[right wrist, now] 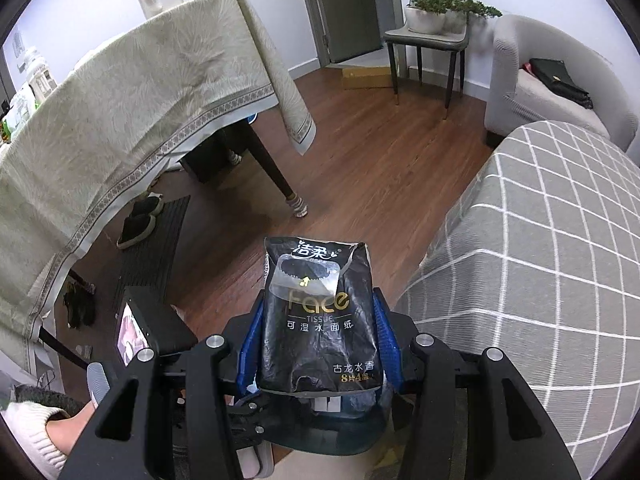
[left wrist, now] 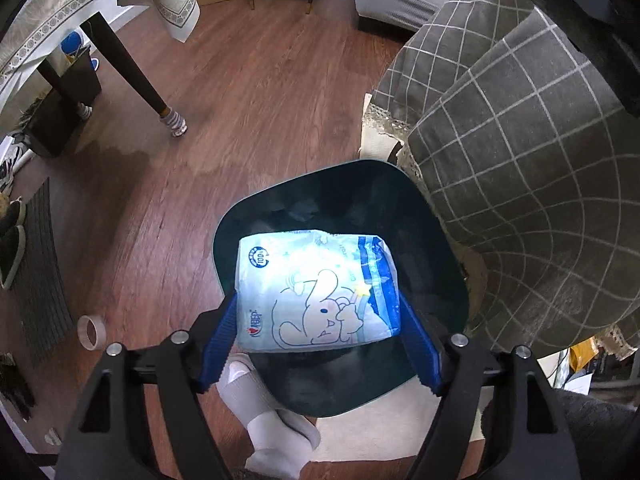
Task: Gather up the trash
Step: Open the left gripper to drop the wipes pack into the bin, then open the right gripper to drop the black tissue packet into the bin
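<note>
A blue-and-white wipes pack [left wrist: 316,288] with a cartoon animal on it spans the blue pads of my left gripper [left wrist: 318,300], which is shut on it. The pack hangs directly over the mouth of a dark bin [left wrist: 352,196] standing on the wooden floor. In the right wrist view my right gripper [right wrist: 319,304] is shut on a black tissue pack [right wrist: 320,320] with gold lettering, held upright above the floor. Part of the dark bin [right wrist: 340,436] shows under it.
A sofa under a grey checked cover [left wrist: 520,160] stands close on the right of the bin. A person's white-socked foot [left wrist: 272,432] is beside the bin. A tape roll [left wrist: 92,332], a dark mat [left wrist: 44,272], shoes and the clothed table's leg [left wrist: 132,68] lie to the left.
</note>
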Demonstrator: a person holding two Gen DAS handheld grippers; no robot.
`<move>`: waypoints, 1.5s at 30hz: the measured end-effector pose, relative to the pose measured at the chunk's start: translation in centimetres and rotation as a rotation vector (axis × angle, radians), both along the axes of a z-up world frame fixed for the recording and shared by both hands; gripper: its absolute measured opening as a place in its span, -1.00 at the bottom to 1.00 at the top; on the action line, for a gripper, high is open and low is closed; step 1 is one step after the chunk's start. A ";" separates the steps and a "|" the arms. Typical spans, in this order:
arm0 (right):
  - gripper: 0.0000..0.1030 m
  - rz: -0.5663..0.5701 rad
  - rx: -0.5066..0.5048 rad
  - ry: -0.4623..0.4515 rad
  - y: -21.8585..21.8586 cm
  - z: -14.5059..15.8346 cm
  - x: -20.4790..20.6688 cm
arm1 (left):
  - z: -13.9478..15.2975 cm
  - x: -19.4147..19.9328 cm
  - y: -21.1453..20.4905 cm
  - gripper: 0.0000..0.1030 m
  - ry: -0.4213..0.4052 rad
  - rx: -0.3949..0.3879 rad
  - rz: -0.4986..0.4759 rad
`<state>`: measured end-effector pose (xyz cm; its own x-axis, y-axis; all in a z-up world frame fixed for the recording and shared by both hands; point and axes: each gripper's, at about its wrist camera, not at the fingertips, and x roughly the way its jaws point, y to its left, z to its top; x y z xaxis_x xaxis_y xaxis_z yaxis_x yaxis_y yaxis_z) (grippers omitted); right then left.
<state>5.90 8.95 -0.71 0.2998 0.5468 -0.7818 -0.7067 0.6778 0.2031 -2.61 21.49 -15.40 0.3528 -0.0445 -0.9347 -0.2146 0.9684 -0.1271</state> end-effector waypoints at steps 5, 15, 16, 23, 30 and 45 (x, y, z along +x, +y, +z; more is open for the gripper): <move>-0.03 0.018 -0.022 0.013 1.0 -0.9 -0.3 | 0.2 -0.5 0.7 0.67 -0.017 0.004 -0.004; -0.03 0.044 -0.078 0.033 3.0 -3.1 -0.5 | 2.0 -1.1 2.8 0.57 -0.060 0.013 0.029; -0.03 0.044 -0.084 0.036 3.2 -3.4 -0.5 | 2.2 -1.2 3.0 0.55 -0.066 0.012 0.035; -0.03 0.044 -0.131 0.049 3.7 -5.0 -0.1 | 5.3 -2.3 5.6 0.35 -0.142 -0.001 0.108; -0.03 0.084 -0.224 0.112 4.4 -9.4 -0.9 | 8.8 -2.9 6.2 0.11 -0.228 -0.012 0.128; 0.38 0.154 -0.412 0.172 4.8 -15.6 -2.9 | 12.7 -3.0 5.1 -0.10 -0.321 -0.024 0.091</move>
<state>2.98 13.73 -16.26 0.0867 0.2087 -0.9741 -0.7849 0.6165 0.0623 -5.61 26.58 -2.65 0.6329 -0.0194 -0.7740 -0.2455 0.9430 -0.2244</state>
